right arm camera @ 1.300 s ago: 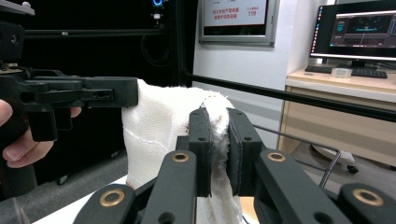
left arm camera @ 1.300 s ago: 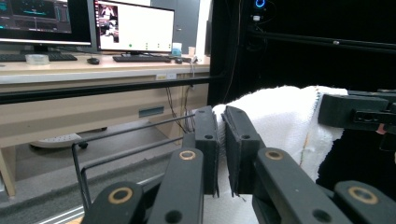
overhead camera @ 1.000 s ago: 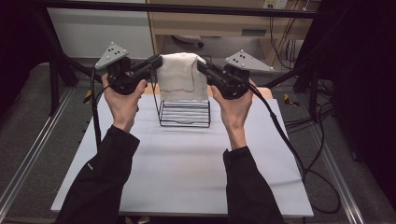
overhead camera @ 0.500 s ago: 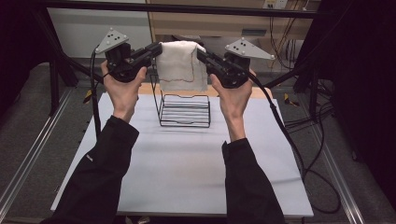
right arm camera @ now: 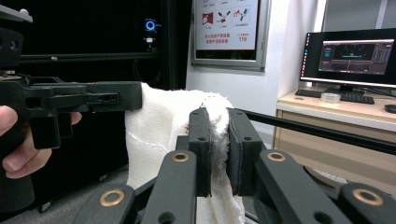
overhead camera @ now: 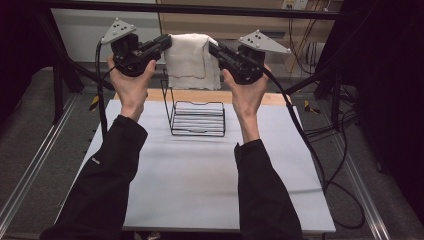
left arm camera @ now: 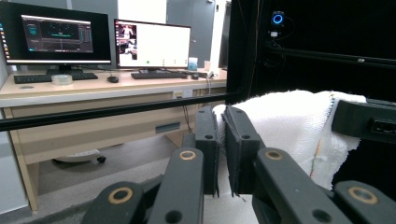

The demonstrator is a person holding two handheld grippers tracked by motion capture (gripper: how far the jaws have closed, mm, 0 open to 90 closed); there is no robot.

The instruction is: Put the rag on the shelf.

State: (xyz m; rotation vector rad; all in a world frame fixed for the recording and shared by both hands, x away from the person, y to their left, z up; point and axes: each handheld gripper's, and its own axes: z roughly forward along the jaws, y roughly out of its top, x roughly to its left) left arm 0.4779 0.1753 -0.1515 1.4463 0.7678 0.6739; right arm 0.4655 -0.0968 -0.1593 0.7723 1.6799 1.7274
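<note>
I hold the white towel (overhead camera: 191, 59) aloft above the wire rack (overhead camera: 196, 117), left gripper (overhead camera: 162, 46) and right gripper (overhead camera: 215, 50) each clamped on 1 upper corner. Lift done; placement remains, I judge.

A white terry towel (overhead camera: 189, 60) is hanging folded in the air above the black wire rack (overhead camera: 196, 118), its upper corners pulled level and its lower edge drooping just behind the rack's tall back. A thin coloured stitch line is running along its hem.
</note>
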